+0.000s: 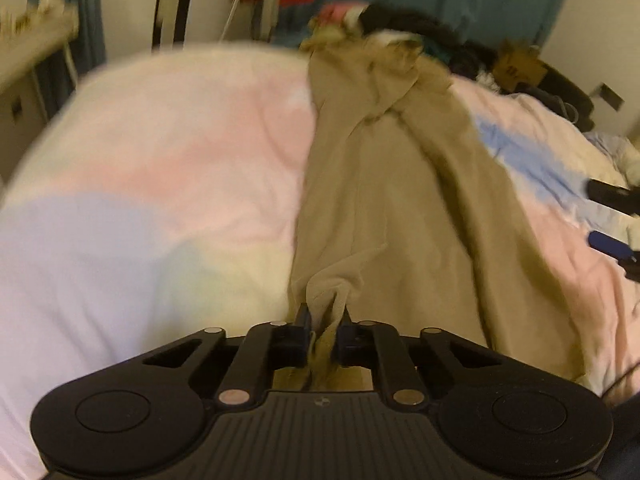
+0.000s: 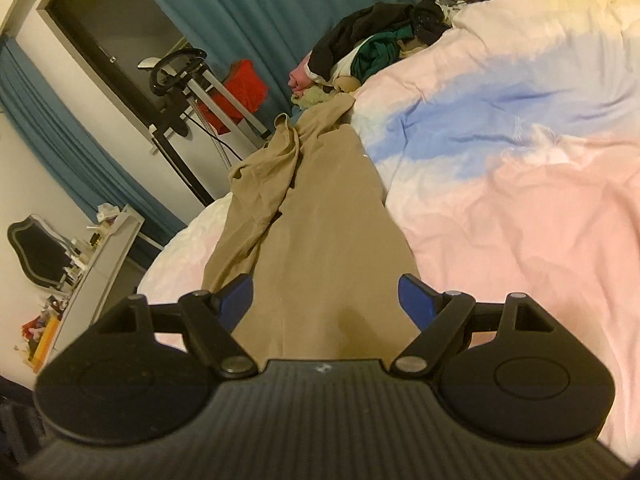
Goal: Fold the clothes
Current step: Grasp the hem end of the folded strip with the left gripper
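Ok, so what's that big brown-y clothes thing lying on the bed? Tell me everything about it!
It is a tan garment, soft, thin fabric in one plain khaki colour, stretched in a long strip across the pastel pink, blue and yellow duvet. Its far end is bunched and wrinkled near a pile of other clothes. The left gripper is shut on its near edge, with cloth pinched between the fingers. The right gripper is open, its blue fingers either side of the garment. What kind of garment it is cannot be told.

Left wrist view was motion-blurred: duvet pattern smeared, far clothes pile unreadable. Right gripper cut off by right edge there. Khaki garment near end hidden under right gripper body. Dresser clutter too small.
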A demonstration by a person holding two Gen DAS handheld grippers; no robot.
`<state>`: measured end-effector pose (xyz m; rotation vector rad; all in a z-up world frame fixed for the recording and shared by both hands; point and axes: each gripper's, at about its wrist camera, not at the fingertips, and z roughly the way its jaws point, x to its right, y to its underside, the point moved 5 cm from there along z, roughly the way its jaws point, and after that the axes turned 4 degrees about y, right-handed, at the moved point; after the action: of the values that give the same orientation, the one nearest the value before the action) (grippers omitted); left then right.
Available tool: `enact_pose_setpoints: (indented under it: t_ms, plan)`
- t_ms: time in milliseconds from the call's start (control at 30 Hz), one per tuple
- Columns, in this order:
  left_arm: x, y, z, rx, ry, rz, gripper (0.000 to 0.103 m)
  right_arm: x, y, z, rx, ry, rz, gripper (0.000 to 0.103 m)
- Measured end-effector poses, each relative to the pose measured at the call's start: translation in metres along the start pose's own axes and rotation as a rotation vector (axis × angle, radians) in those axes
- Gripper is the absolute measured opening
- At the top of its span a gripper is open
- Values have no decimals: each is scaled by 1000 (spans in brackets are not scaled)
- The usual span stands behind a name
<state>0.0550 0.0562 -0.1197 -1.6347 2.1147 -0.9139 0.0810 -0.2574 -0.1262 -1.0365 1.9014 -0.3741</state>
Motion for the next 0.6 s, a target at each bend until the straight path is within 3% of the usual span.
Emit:
enact_pose_setpoints:
  t_ms: [133, 233, 433, 600]
  plan:
    - [39, 7, -37, 151, -27, 192, 9, 3, 0, 3, -15, -4, 21, 82]
    - [65, 16, -49, 194, -4, 271, 6, 4, 1, 5, -26, -8, 37, 82]
    - [88, 18, -55, 231, 40, 288, 6, 9, 1, 6, -39, -4, 56, 82]
    - [99, 13, -40, 211, 89, 309, 6, 16, 0, 8, -40, 27, 63, 82]
